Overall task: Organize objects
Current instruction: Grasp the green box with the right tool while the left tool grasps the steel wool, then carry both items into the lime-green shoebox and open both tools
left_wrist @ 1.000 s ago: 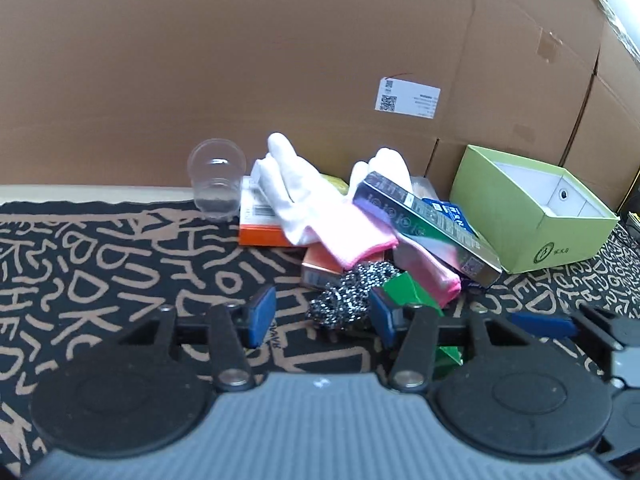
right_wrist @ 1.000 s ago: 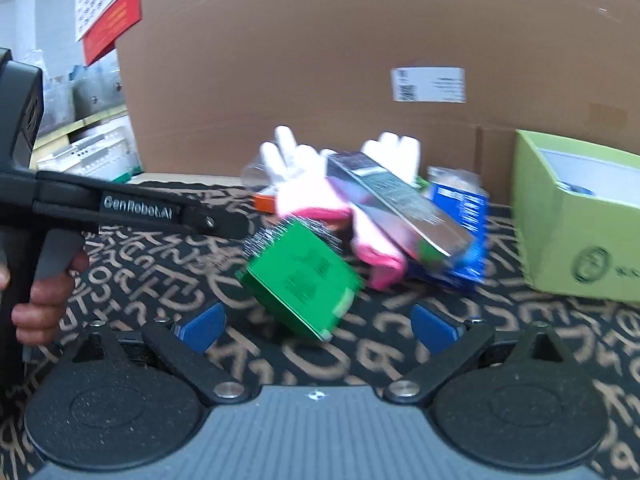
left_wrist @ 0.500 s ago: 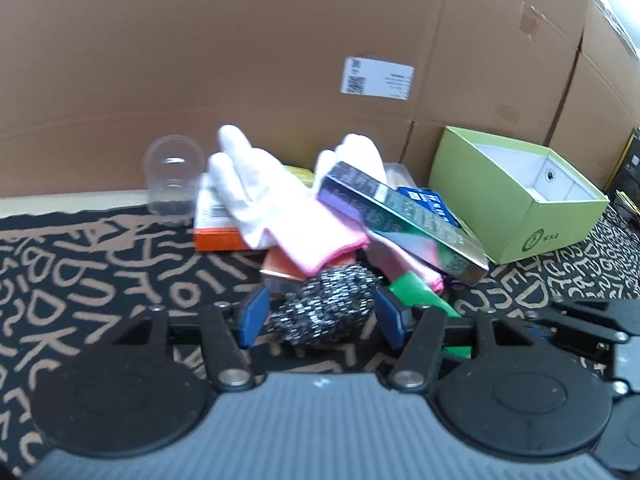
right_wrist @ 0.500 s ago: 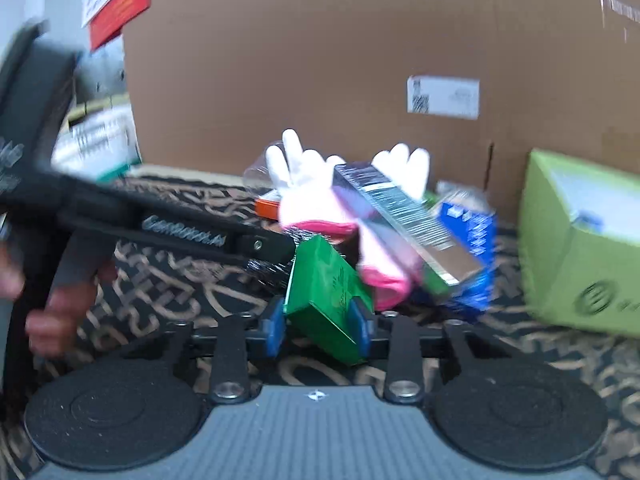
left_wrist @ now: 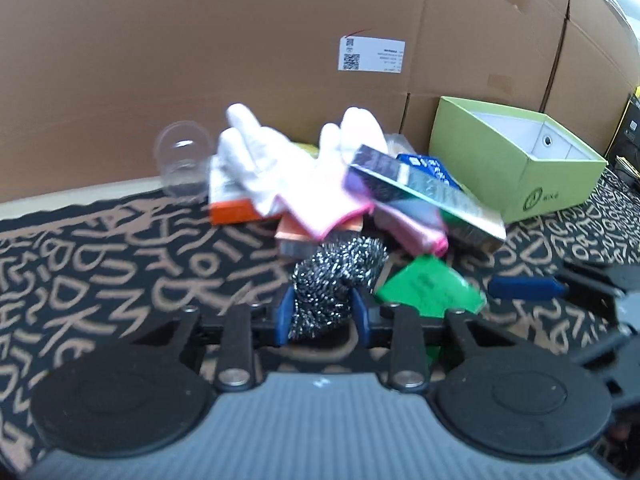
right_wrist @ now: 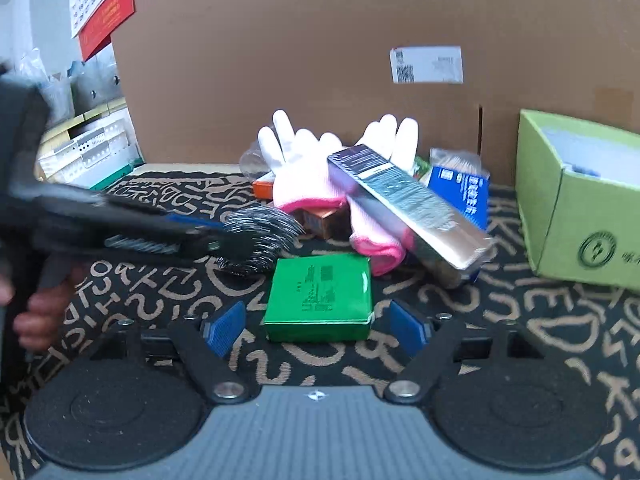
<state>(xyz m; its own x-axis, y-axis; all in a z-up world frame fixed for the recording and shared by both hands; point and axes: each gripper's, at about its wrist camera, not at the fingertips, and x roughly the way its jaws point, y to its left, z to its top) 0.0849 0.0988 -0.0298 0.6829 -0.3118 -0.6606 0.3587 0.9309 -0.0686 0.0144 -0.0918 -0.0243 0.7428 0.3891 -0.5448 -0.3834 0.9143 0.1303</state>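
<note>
The steel-wool scourer (left_wrist: pixel 334 280) sat squeezed between the blue pads of the left hand-held gripper (left_wrist: pixel 323 314), whose jaws were closing on it, low over the patterned surface (left_wrist: pixel 120 264). Just to its right, the flat green box (right_wrist: pixel 320 296) lay on the surface between the pads of the right hand-held gripper (right_wrist: pixel 318 326); those jaws were opening and stood clear of the box's sides, released. Behind both lay a heap: white gloves with pink cuffs (right_wrist: pixel 304 176), a long foil-wrapped box (right_wrist: pixel 408 208) leaning across them, a blue packet (right_wrist: pixel 460 192), orange boxes (left_wrist: pixel 232 210) and a clear plastic cup (left_wrist: pixel 182 160). To the right stood an open lime-green box (left_wrist: pixel 520 160) with a round logo, its writing too small to read. A white shipping label with a QR code (right_wrist: pixel 426 65) was stuck on the cardboard wall (left_wrist: pixel 200 60) behind; its text was illegible. A red calendar (right_wrist: pixel 102 0) hung at the upper left.
</note>
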